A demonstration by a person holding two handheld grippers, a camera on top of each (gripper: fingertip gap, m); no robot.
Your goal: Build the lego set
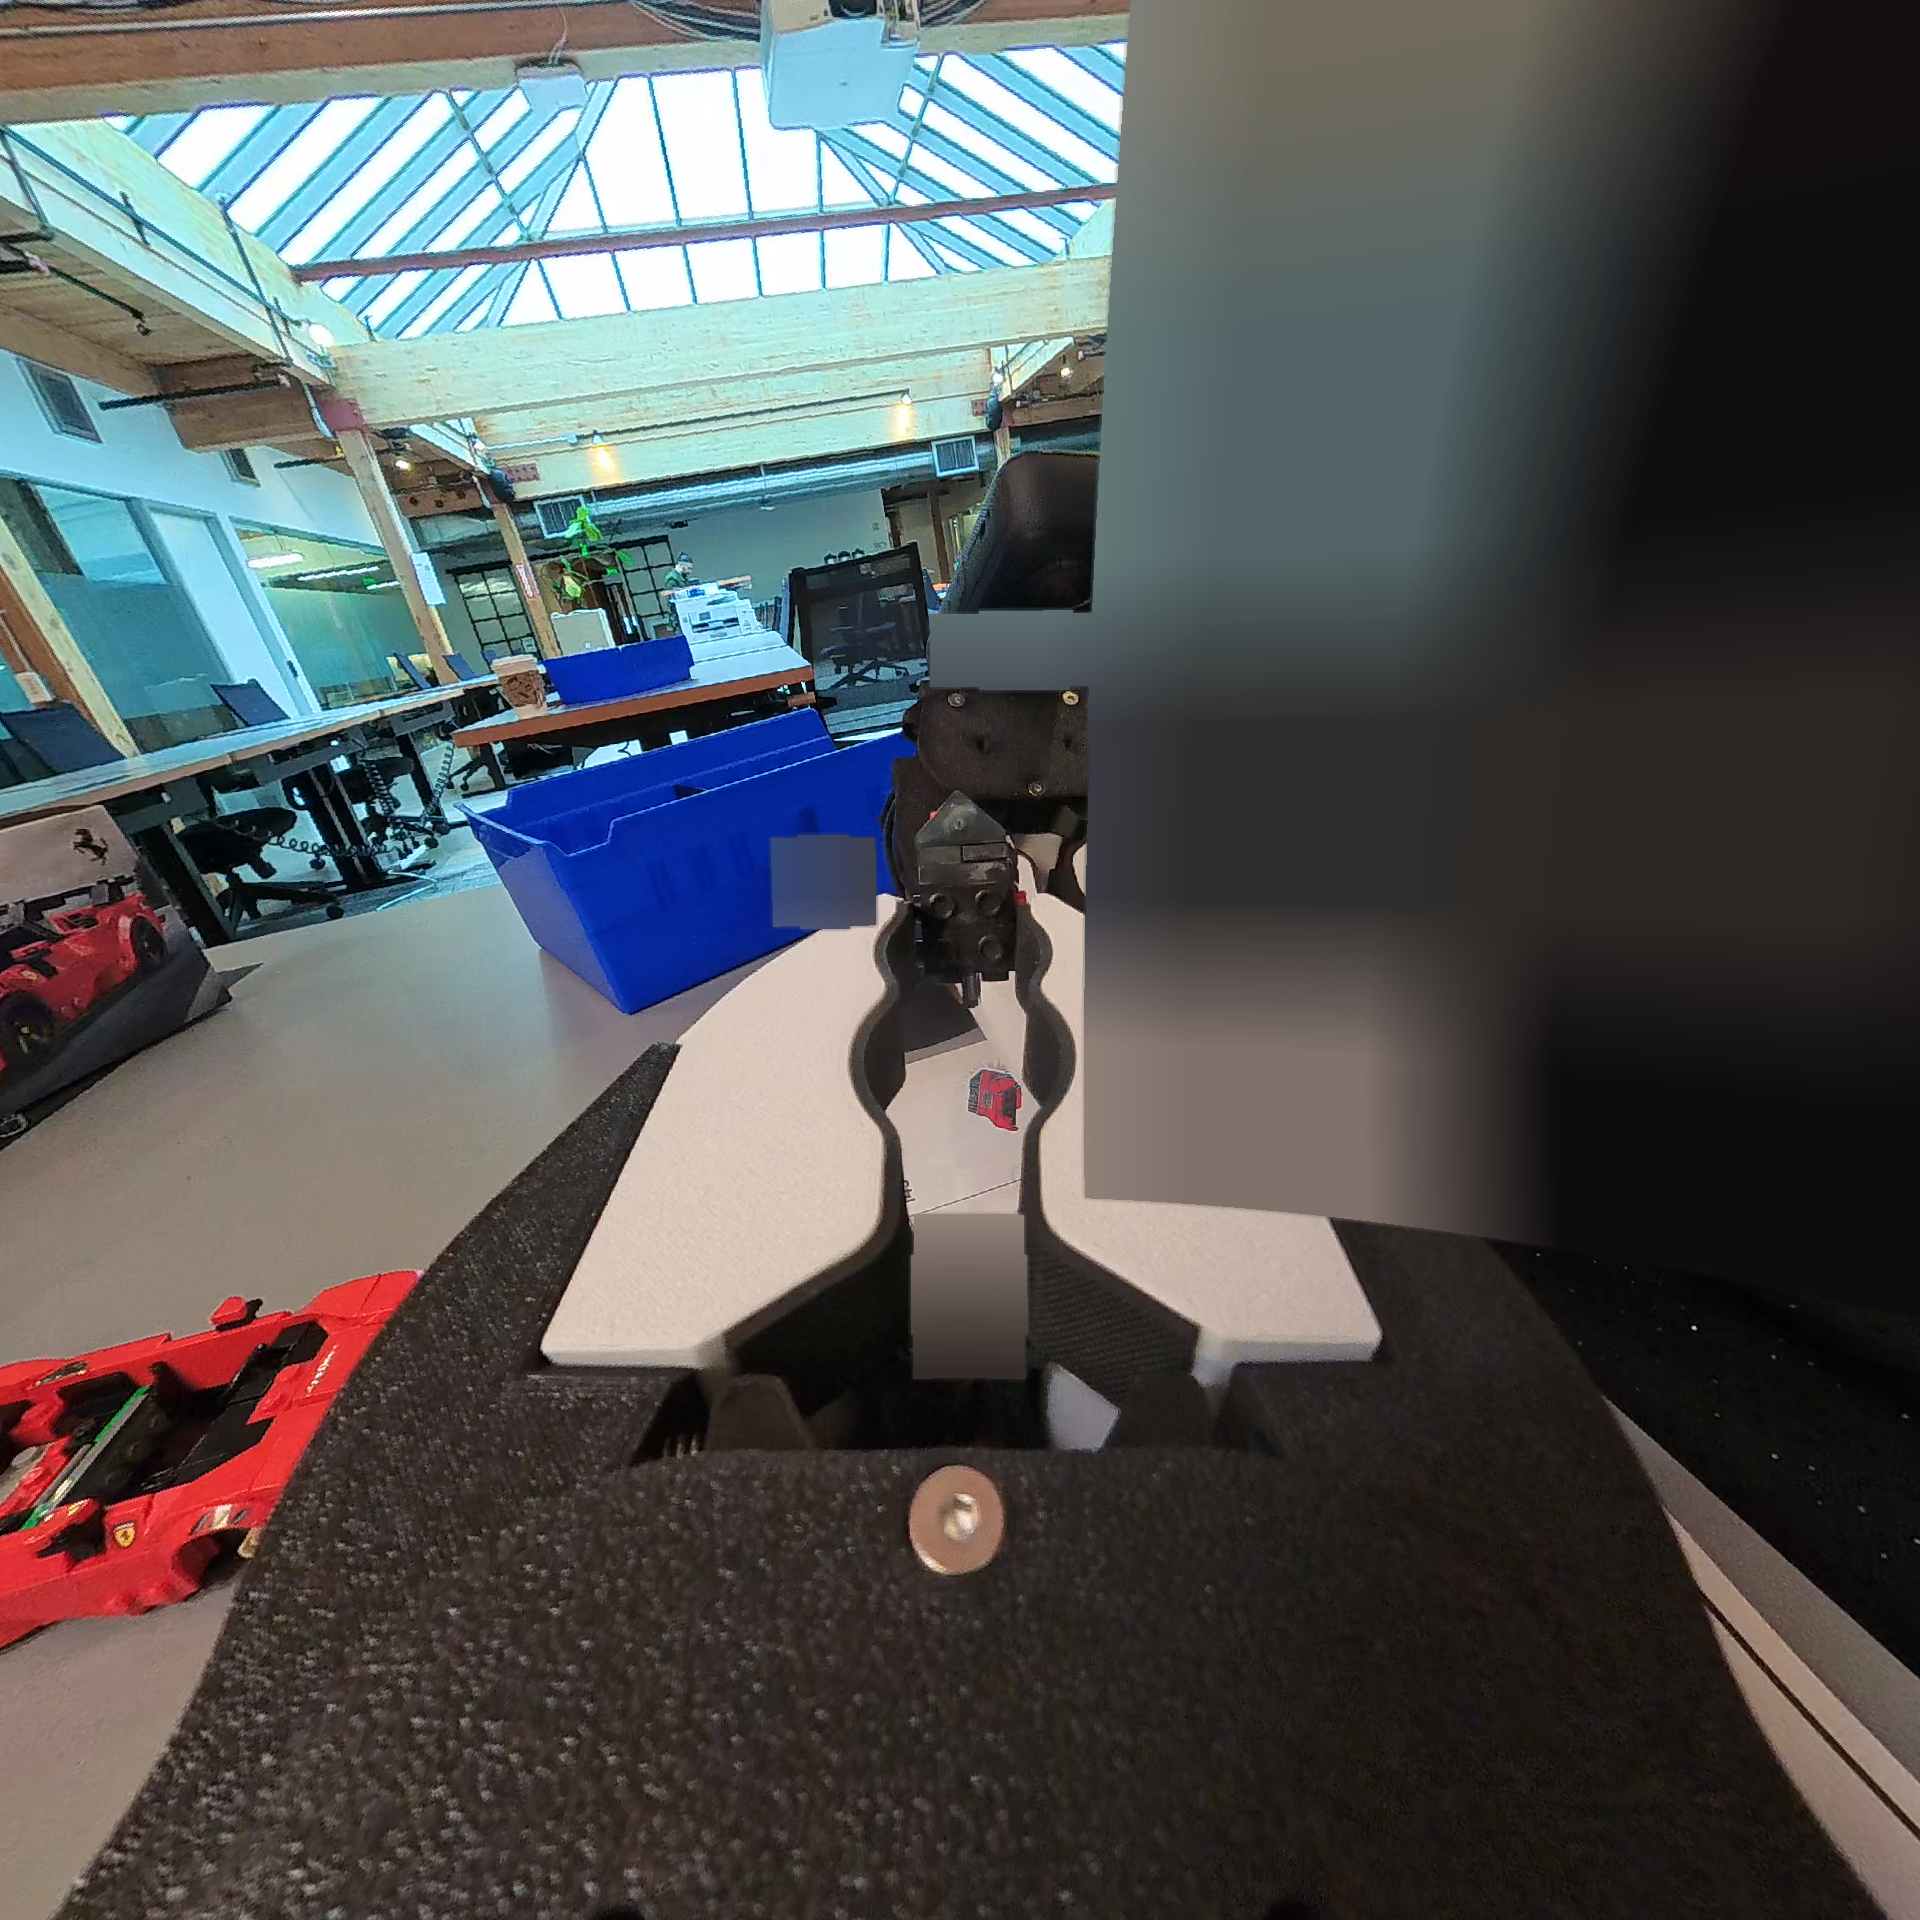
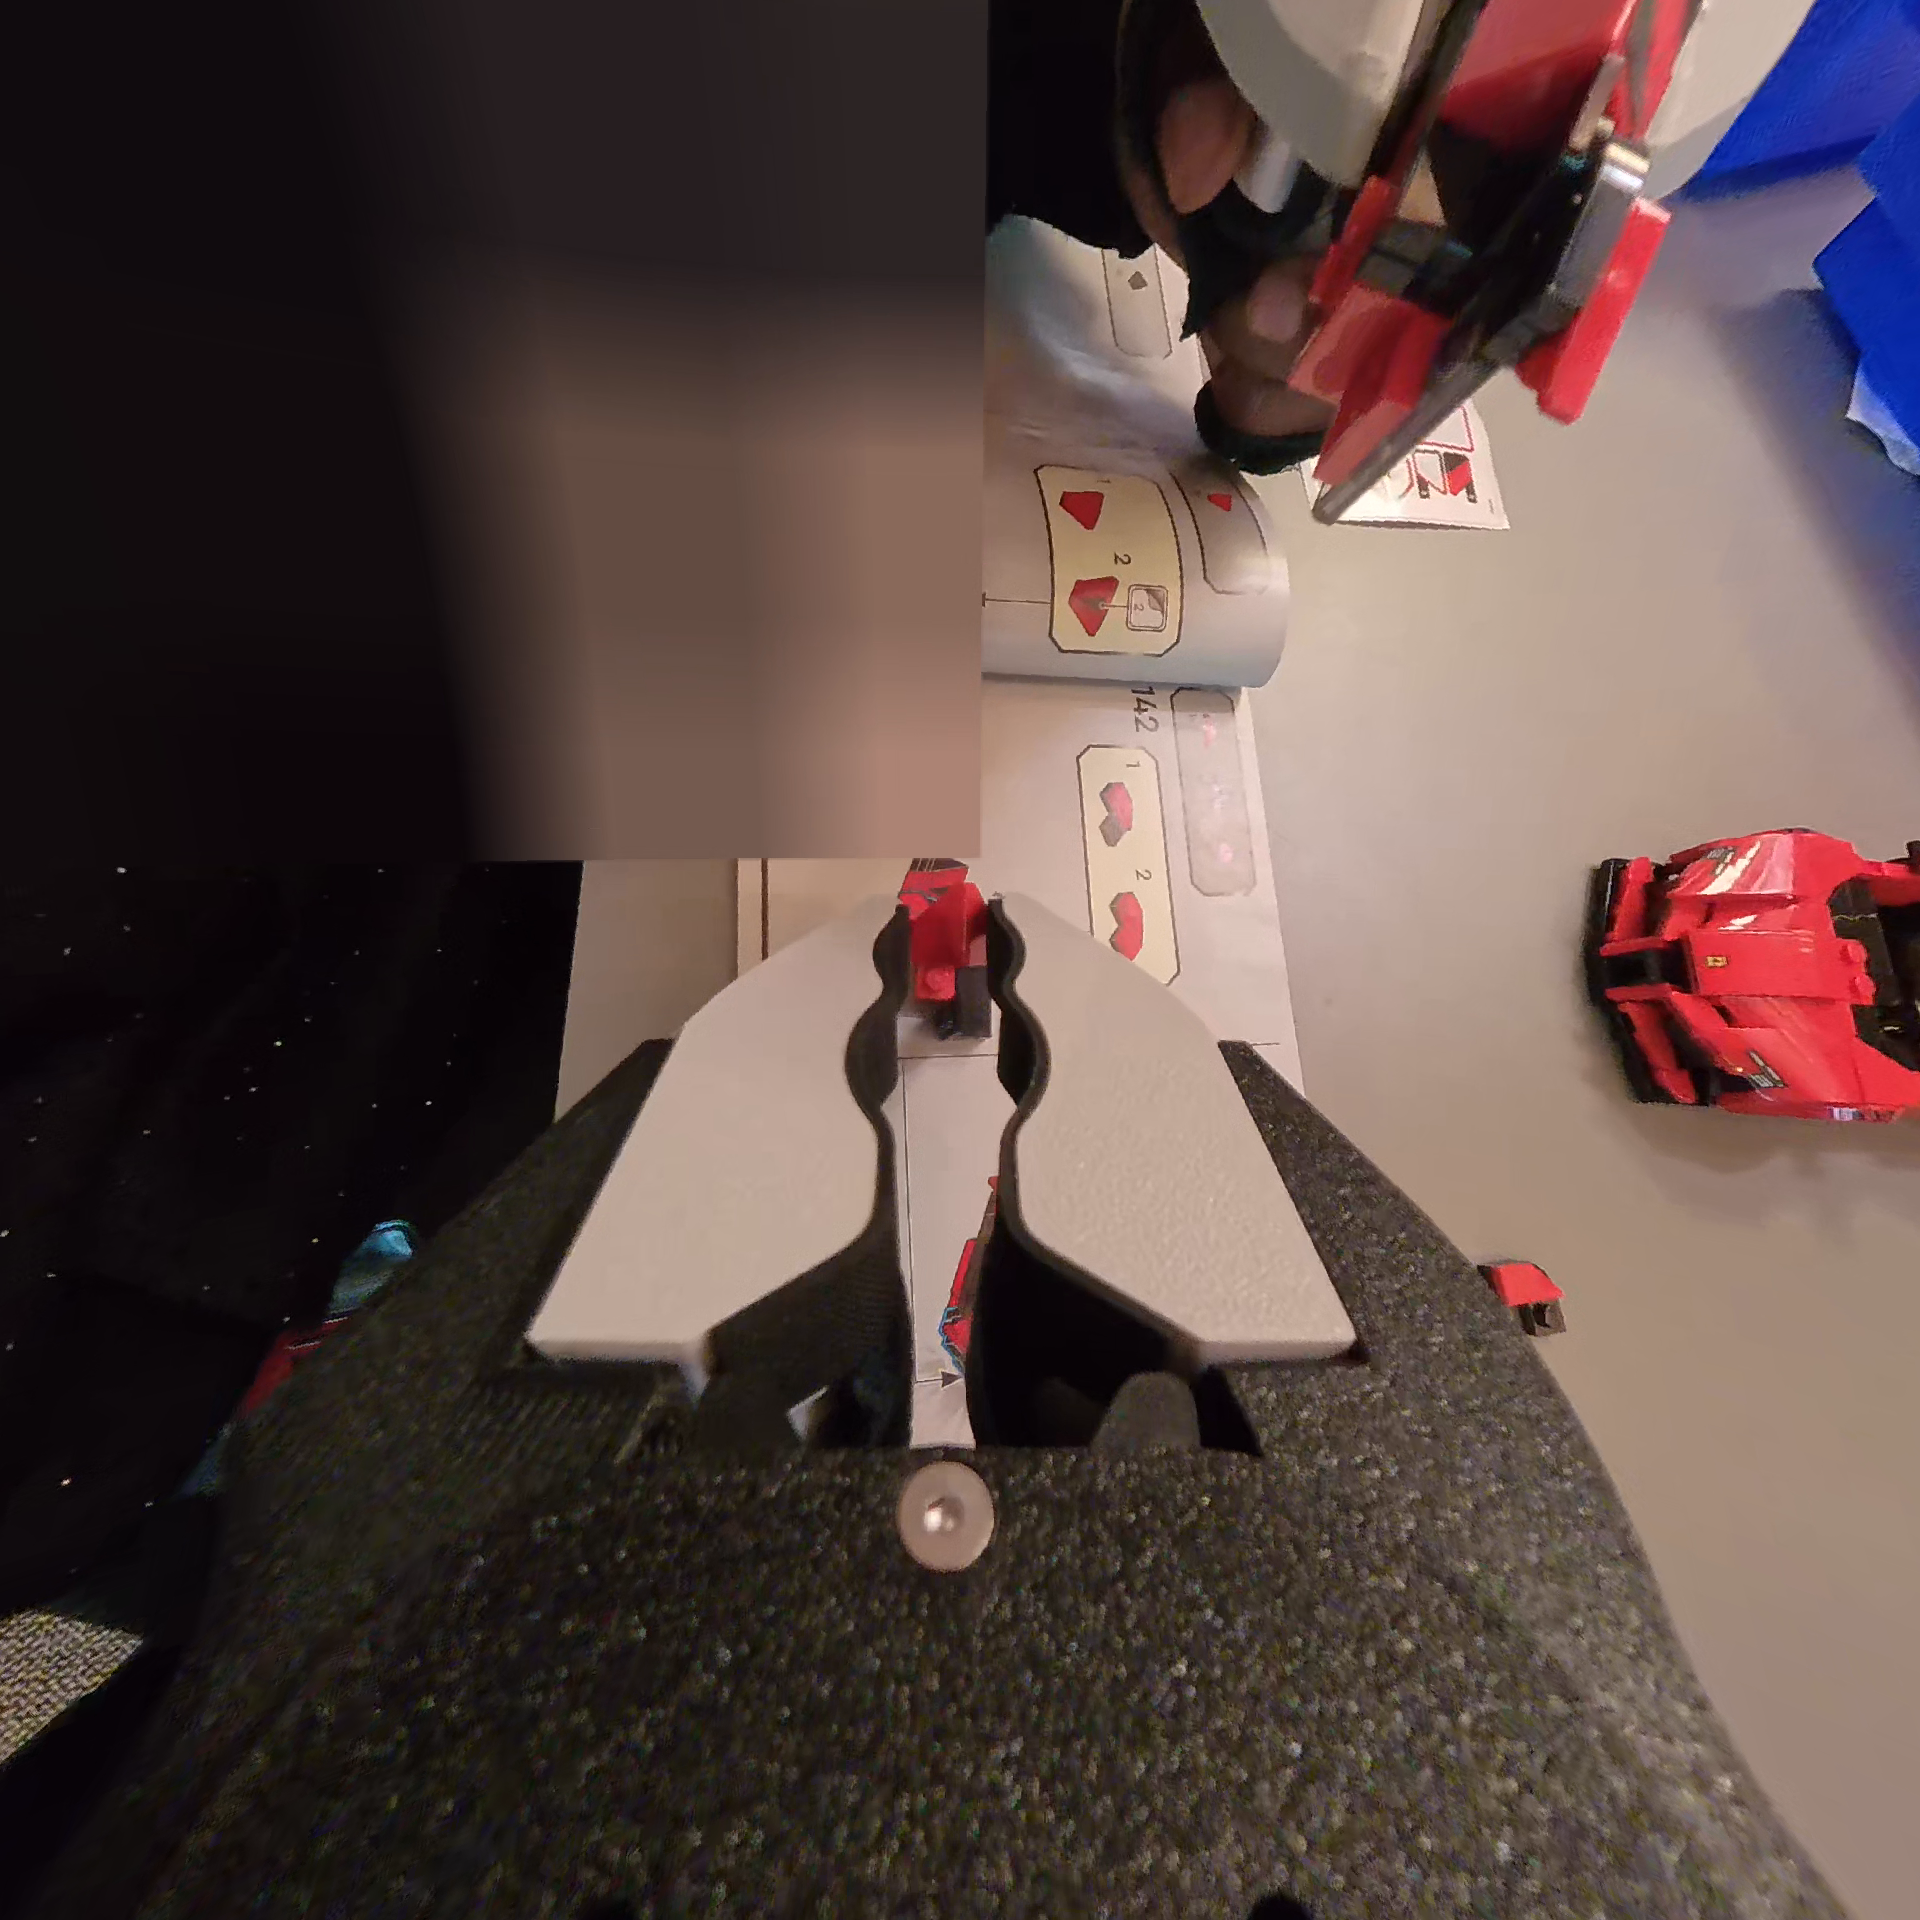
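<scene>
In the left wrist view, the left gripper (image 1: 961, 935) is clenching a small black Lego assembly (image 1: 964, 904) at its fingertips, at 12 o'clock. A red Lego car (image 1: 145, 1444) is lying on the table (image 1: 343, 1101) at 8 o'clock, a blue bin (image 1: 675, 862) sitting at 11 o'clock.

In the right wrist view, the right gripper (image 2: 943, 961) is pinching a red-and-black Lego piece (image 2: 948, 961) over the instruction booklet (image 2: 1226, 831). The car (image 2: 1766, 977) is resting at 3 o'clock, and 1 loose brick (image 2: 1522, 1288) is lying at 4 o'clock.

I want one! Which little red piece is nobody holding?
The loose red piece alone on the table; the other red piece is pinched in the right gripper.
</scene>
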